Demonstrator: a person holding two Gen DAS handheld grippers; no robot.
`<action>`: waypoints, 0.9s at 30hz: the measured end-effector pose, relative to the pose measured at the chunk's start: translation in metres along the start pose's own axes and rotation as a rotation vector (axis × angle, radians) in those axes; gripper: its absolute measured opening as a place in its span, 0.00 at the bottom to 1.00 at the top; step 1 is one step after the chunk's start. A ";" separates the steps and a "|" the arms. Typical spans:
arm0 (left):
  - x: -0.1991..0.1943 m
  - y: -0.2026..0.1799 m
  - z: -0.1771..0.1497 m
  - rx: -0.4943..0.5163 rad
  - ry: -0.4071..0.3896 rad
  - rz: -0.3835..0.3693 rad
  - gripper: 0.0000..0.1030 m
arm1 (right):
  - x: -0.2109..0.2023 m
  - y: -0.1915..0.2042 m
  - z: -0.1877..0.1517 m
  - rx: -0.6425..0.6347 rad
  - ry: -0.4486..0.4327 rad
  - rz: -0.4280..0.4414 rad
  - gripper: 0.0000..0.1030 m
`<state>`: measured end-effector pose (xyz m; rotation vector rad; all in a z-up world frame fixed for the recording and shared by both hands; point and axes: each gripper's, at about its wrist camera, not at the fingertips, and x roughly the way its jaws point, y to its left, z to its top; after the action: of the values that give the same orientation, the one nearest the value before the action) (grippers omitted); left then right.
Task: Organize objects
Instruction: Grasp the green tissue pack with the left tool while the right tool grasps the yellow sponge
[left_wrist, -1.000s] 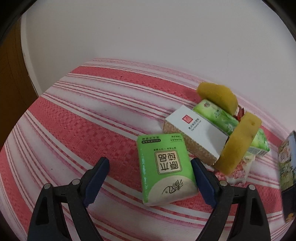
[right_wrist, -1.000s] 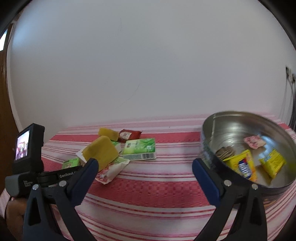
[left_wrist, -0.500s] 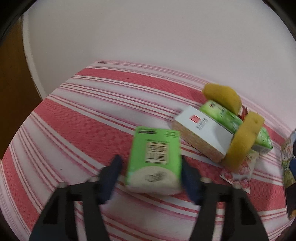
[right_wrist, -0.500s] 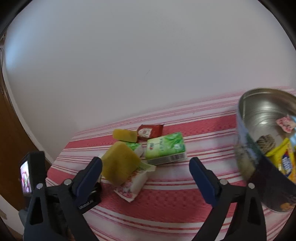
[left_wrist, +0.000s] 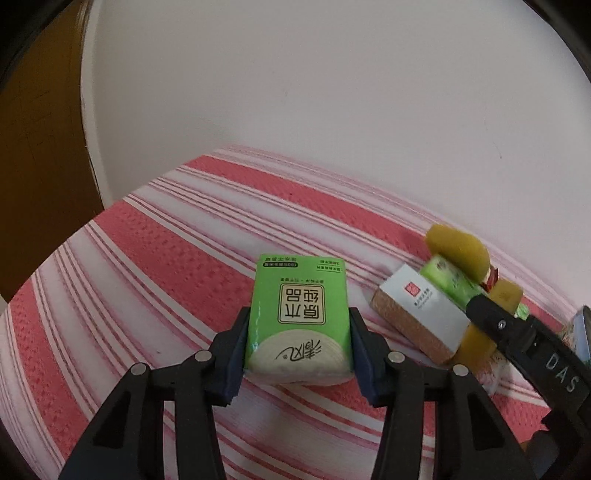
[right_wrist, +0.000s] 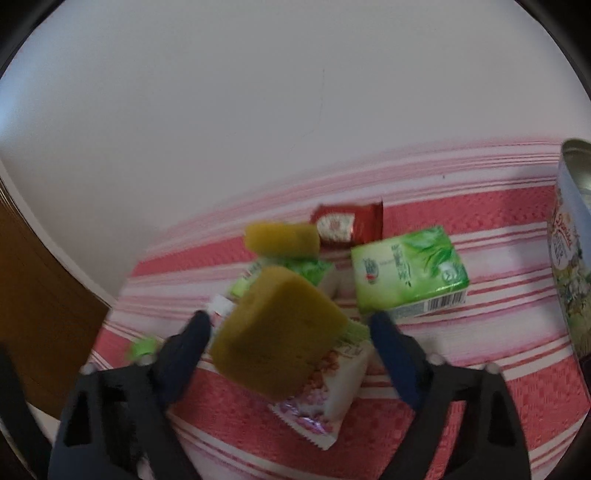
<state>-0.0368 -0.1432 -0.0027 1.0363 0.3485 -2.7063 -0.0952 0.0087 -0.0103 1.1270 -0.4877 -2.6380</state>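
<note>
My left gripper (left_wrist: 299, 326) is shut on a green tissue pack (left_wrist: 299, 302), held a little above the red-and-white striped cloth (left_wrist: 147, 280). The jaws of my right gripper (right_wrist: 290, 325) are closing around a thick yellow sponge (right_wrist: 277, 332). The sponge lies between the blue pads (right_wrist: 192, 339), which stand just off its sides. It leans on a pile holding a pink snack packet (right_wrist: 328, 398), a second yellow sponge (right_wrist: 282, 238), a red sachet (right_wrist: 347, 225) and a green carton (right_wrist: 406, 269). A white box with a woven side (left_wrist: 417, 314) sits in the pile.
A round metal tin (right_wrist: 572, 258) with a printed wall stands at the right edge. A white wall runs behind the table, and a brown door (left_wrist: 37, 147) is at the left. The right gripper's black body (left_wrist: 524, 332) reaches over the pile in the left wrist view.
My left gripper closed on the green tissue pack and raised it off the cloth. The right gripper swung left from the tin to the pile, and its jaws narrowed around the sponge.
</note>
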 end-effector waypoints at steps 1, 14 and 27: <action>0.000 -0.002 -0.001 0.003 0.000 -0.002 0.50 | 0.001 -0.001 -0.001 -0.003 0.006 0.011 0.69; -0.008 -0.001 0.003 0.011 -0.059 -0.078 0.50 | -0.044 -0.041 -0.013 0.053 -0.049 0.151 0.53; -0.037 -0.011 0.001 0.119 -0.278 -0.124 0.50 | -0.129 -0.060 -0.040 -0.133 -0.372 -0.153 0.54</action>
<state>-0.0135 -0.1283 0.0244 0.6703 0.2094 -2.9625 0.0168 0.0983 0.0247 0.6586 -0.2930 -2.9769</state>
